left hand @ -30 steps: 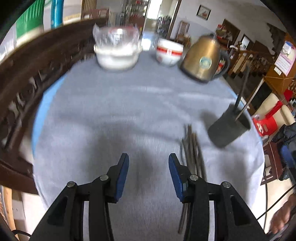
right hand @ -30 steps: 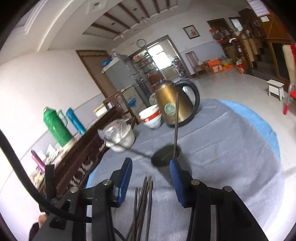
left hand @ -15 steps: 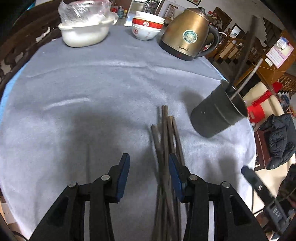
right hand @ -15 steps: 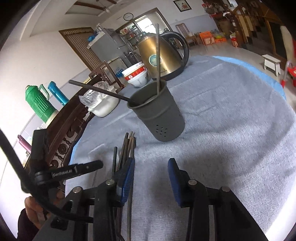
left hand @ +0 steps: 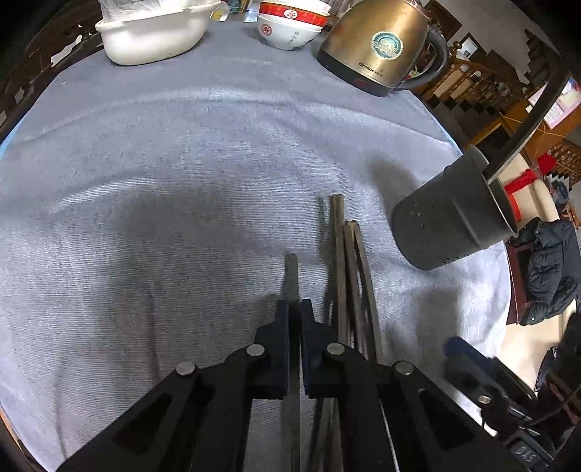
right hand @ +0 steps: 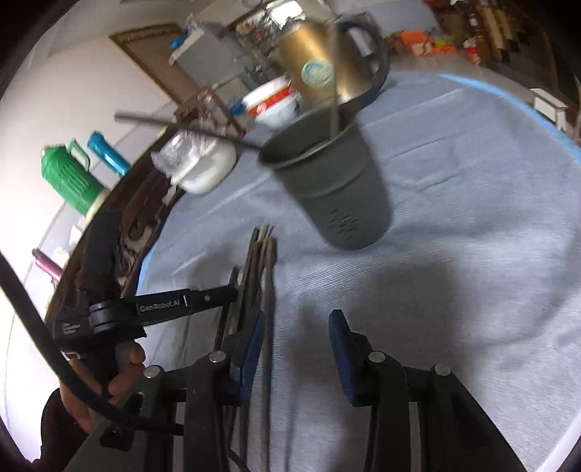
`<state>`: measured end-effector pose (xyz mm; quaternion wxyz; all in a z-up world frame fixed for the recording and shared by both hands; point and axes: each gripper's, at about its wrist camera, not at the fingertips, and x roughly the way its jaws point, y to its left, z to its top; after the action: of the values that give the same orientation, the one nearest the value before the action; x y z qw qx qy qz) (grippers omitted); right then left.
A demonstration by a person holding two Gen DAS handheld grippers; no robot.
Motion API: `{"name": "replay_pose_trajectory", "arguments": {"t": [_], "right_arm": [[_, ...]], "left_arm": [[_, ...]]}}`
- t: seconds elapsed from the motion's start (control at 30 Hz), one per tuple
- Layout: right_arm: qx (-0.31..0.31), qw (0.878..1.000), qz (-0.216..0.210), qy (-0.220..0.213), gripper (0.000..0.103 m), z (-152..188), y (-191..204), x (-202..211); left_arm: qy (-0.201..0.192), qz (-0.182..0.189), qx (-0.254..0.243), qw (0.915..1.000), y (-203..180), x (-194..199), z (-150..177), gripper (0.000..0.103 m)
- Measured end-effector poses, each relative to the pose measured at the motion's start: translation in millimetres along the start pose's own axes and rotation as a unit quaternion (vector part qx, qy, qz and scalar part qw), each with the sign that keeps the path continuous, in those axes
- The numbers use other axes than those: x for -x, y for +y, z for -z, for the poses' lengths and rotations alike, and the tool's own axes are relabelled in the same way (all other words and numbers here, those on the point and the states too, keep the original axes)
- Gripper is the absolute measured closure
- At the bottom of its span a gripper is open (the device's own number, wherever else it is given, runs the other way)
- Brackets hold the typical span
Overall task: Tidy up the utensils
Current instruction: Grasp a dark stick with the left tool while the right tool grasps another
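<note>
I work at a round table under a grey cloth (left hand: pixel 181 174), with a blue underlay showing at its rim in my right view. A dark carved wooden rail (right hand: pixel 109 232) runs along the far left edge; behind it stand a green flask (right hand: pixel 69 178) and a blue one (right hand: pixel 107 152), and beyond them a white wall and a brown door. My left view takes in wooden stairs and a black jacket (left hand: pixel 552 268) off the table's right side.

On the cloth's far side sit a brass kettle (left hand: pixel 377 43), a white tub (left hand: pixel 152 32) with plastic in it, and a red-and-white bowl (left hand: pixel 290 21). Nearer stands the dark grey holder (left hand: pixel 446 221), with two chopsticks leaning out of it in my right view. The loose chopsticks (left hand: pixel 348 276) lie bundled on the cloth just left of the holder, tips toward the far side.

My left tongs (left hand: pixel 295 308) are pressed together on a single chopstick (left hand: pixel 291 276), just left of the bundle. My right tongs (right hand: pixel 296 348) are spread, low over the cloth, the left pad beside the bundle.

Half a second ago my left tongs were spread above the bundle; now they pinch one stick that lies apart from the rest. My right tongs have stayed spread, and the holder looks closer in both views.
</note>
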<state>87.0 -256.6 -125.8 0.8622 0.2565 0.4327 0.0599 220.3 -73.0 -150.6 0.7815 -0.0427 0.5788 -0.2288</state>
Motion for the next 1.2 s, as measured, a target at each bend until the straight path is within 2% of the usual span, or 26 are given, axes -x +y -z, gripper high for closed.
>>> {"name": "replay_pose_trajectory", "arguments": {"t": [0.1, 0.2, 0.3, 0.43, 0.6, 0.7, 0.8, 1.0, 1.2], "right_arm": [[0.014, 0.999, 0.013, 0.030, 0.067, -3.5, 13.2, -24.7], [0.020, 0.998, 0.024, 0.060, 0.078, -1.6, 21.6, -43.2], [0.036, 0.996, 0.044, 0.073, 0.086, 1.6, 28.7, -52.6], [0.050, 0.994, 0.050, 0.088, 0.095, 3.3, 35.3, -58.3], [0.044, 0.992, 0.058, 0.106, 0.096, 6.5, 28.8, -51.9], [0.032, 0.990, 0.065, 0.123, 0.096, 11.0, 20.7, -41.9], [0.015, 0.989, 0.061, 0.132, 0.093, 10.8, 13.2, -36.0], [0.016, 0.992, 0.077, 0.102, 0.091, -12.3, 18.0, -42.2], [0.021, 0.990, 0.095, 0.103, 0.090, -33.1, 23.3, -67.8]], "left_arm": [[0.001, 0.002, -0.001, 1.0000, 7.9, 4.4, 0.2, 0.097], [0.001, 0.004, -0.001, 1.0000, 14.0, 9.0, 0.7, 0.097], [0.001, 0.006, -0.002, 1.0000, 15.6, 8.7, 1.9, 0.097], [0.005, 0.009, -0.004, 0.9999, 17.5, 6.2, 2.0, 0.097], [0.011, 0.010, 0.001, 0.9999, 18.0, 3.6, -2.0, 0.097], [0.014, 0.007, 0.003, 0.9999, 18.8, 3.3, -3.1, 0.093], [0.014, 0.010, 0.005, 0.9998, 20.1, 3.1, -4.3, 0.093], [0.018, 0.010, 0.007, 0.9998, 20.9, 2.2, -5.7, 0.093], [0.017, 0.004, 0.001, 0.9998, 17.7, -0.1, -8.1, 0.093]]}}
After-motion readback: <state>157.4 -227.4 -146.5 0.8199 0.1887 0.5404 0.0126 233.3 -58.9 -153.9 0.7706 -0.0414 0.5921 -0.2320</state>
